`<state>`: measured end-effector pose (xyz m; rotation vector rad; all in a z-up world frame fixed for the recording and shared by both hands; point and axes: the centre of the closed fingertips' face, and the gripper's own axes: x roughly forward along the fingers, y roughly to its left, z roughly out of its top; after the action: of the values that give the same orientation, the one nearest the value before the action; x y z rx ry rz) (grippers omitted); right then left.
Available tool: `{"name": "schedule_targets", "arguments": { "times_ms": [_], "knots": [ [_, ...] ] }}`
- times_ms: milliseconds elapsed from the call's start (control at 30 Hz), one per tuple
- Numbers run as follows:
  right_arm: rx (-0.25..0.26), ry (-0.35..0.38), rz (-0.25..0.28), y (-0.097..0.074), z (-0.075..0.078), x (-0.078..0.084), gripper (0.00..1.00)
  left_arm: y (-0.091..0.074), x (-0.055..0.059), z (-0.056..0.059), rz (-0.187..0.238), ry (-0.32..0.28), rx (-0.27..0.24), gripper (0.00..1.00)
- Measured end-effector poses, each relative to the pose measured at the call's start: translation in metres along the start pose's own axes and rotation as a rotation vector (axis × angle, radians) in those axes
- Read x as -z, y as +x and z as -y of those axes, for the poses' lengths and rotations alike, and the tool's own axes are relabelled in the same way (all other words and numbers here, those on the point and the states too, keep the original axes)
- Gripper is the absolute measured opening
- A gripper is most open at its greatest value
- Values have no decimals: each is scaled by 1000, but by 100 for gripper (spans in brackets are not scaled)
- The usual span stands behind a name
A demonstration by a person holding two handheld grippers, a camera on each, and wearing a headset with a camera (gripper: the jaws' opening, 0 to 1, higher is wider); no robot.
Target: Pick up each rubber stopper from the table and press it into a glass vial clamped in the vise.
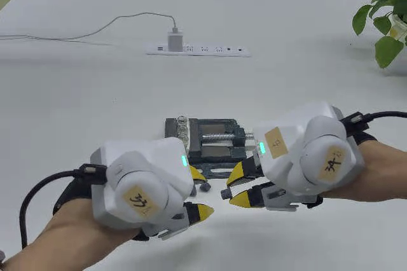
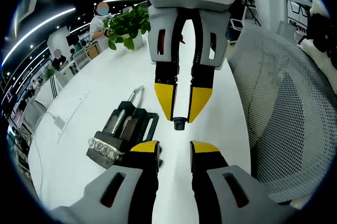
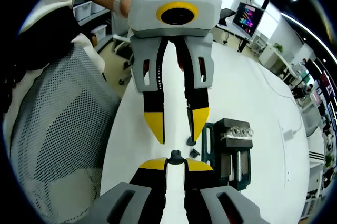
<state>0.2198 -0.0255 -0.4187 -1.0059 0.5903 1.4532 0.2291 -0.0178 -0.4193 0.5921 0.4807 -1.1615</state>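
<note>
While one rubber stopper point(image 3: 175, 156) is pinched between the almost closed tips of the right gripper point(image 3: 176, 164), the left gripper point(image 2: 175, 149) is held with its jaws parted and nothing between them. The two grippers are pointed at each other, tip near tip, low over the worktop point(image 1: 95, 93). Just beyond the right gripper's tips, between them and the left gripper's, two small dark pieces taken to be loose stoppers point(image 3: 190, 141) are seen lying on the worktop. Just beside these, off to one side of both grippers, the vise point(image 3: 231, 155) is set, and a short row of glass vials point(image 3: 237, 129) is clamped at its end.

By this lie of things, the picking up of one stopper is judged done, while its pressing into a vial is not yet done: the held stopper is well apart from the vials. At least two more stoppers are left to be lifted and seated. Whether any vial is already plugged cannot be told.
</note>
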Motion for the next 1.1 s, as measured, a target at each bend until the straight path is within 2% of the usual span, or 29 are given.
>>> {"name": "schedule_targets", "arguments": {
  "times_ms": [600, 867, 1100],
  "knots": [
    [-4, -19, 7, 4, -4, -12, 7, 6, -7, 9, -22, 54, 56, 6],
    [-4, -34, -1, 3, -4, -13, 7, 7, -7, 10, -32, 49, 65, 5],
    [-7, -31, 9, 3, -5, -14, 7, 5, -7, 10, -19, 30, 66, 4]
  ]
}}
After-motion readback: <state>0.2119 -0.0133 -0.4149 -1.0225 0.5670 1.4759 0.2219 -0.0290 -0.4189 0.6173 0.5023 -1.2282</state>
